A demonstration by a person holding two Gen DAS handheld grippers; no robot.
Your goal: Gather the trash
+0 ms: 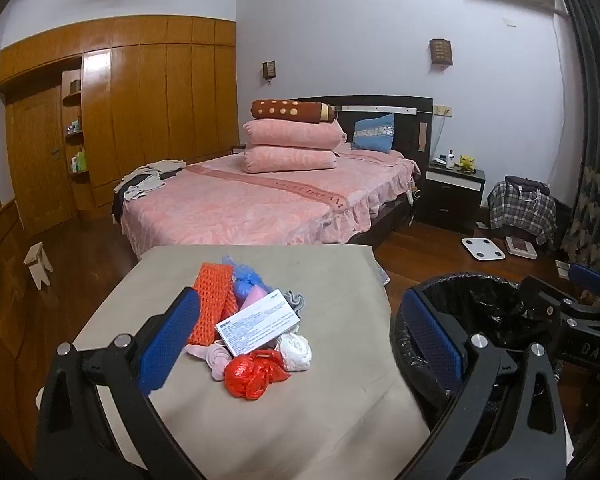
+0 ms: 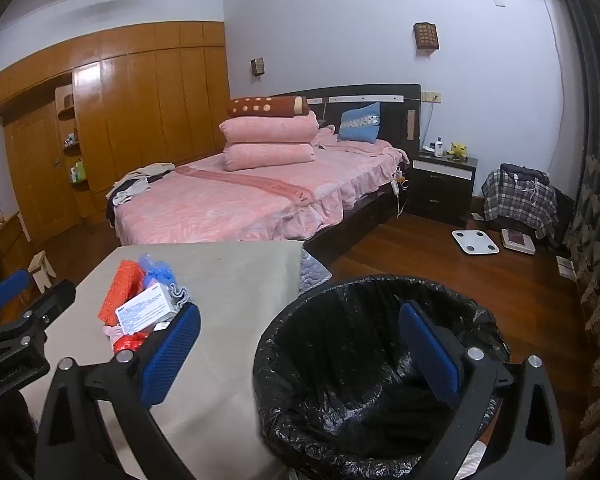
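Red, orange and white trash [image 1: 256, 332] lies piled on the bench [image 1: 260, 420], ahead between the left gripper's [image 1: 300, 344] spread fingers; the right gripper's [image 2: 300, 352] fingers, equally spread and empty, straddle the black-lined bin's [image 2: 380, 360] rim.

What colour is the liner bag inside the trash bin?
Black; the liner bag shows best in the right wrist view.
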